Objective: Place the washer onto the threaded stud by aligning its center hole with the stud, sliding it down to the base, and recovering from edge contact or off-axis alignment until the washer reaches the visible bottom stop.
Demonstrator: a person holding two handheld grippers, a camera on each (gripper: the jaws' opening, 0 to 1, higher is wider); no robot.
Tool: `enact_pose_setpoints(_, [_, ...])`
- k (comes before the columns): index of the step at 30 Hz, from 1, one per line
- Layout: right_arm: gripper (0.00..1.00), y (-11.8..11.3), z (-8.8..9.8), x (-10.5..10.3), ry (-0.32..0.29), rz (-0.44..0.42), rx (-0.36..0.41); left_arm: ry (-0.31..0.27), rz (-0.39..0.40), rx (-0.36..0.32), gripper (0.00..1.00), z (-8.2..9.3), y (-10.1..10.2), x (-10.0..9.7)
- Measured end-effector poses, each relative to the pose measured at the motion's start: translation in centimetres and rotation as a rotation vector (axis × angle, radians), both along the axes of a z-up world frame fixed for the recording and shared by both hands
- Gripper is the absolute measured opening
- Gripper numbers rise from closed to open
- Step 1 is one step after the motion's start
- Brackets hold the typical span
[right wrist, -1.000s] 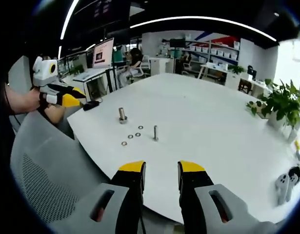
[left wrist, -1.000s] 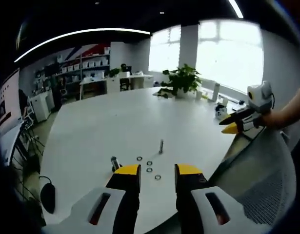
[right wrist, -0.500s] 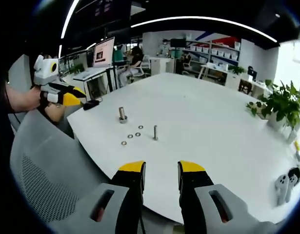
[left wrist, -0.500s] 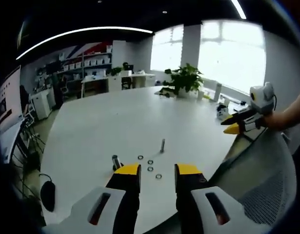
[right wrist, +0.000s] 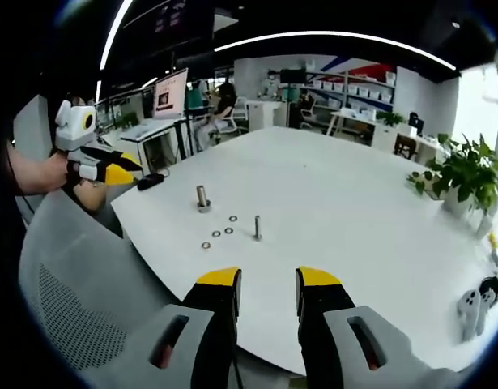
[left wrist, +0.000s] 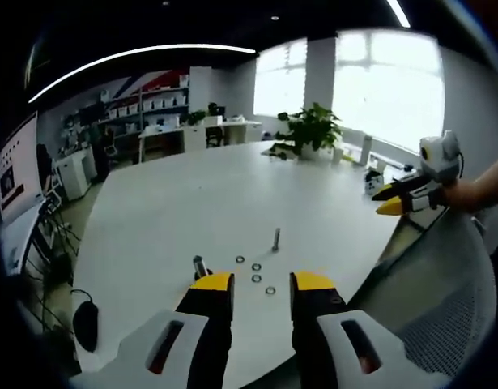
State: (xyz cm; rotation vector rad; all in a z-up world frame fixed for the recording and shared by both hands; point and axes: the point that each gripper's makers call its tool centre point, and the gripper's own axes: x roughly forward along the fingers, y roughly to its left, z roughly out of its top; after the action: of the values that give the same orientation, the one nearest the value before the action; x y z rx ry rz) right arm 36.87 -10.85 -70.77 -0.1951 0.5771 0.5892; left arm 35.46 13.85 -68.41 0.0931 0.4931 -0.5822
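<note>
A thin threaded stud (left wrist: 276,237) stands upright on the white table (left wrist: 192,203), with several small washers (left wrist: 256,268) lying flat just in front of it. A thicker bolt (left wrist: 199,266) stands to their left. My left gripper (left wrist: 262,284) hovers over the table's near edge, open, nothing between its yellow tips. In the right gripper view the stud (right wrist: 257,228), the washers (right wrist: 221,232) and the thick bolt (right wrist: 202,197) sit mid-table. My right gripper (right wrist: 269,279) is open and empty, well short of them. Each gripper shows in the other's view, the left gripper (right wrist: 99,168) and the right gripper (left wrist: 404,197), both off the table.
A grey mesh chair back (right wrist: 78,300) lies between the grippers. A black mouse (left wrist: 85,324) rests at the table's left edge. A potted plant (right wrist: 467,174) and white controllers (right wrist: 475,304) stand at the far side. Desks and shelves fill the room behind.
Both views have shifted slightly with the hands. The stud, the bolt and the washers lie where they were, and both grippers stay open and empty.
</note>
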Motion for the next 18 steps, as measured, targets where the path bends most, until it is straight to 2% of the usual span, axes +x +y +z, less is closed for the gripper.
enact_pose_setpoints(3, [0.29, 0.1, 0.3, 0.3, -0.001, 0.002, 0.003, -0.006, 0.006, -0.009, 0.26, 0.2, 0.2, 0.2])
enact_pose_setpoints(10, [0.3, 0.9, 0.3, 0.3, 0.047, 0.031, -0.023, -0.015, 0.033, -0.016, 0.25, 0.4, 0.9, 0.3])
enact_pose_setpoints(14, [0.29, 1.9, 1.7, 1.4, 0.027, 0.024, 0.011, -0.028, 0.031, -0.028, 0.25, 0.8, 0.8, 0.3])
enact_pose_setpoints(18, [0.29, 3.5, 1.6, 2.5, 0.032, 0.057, 0.001, -0.033, 0.039, -0.044, 0.25, 1.1, 0.9, 0.4])
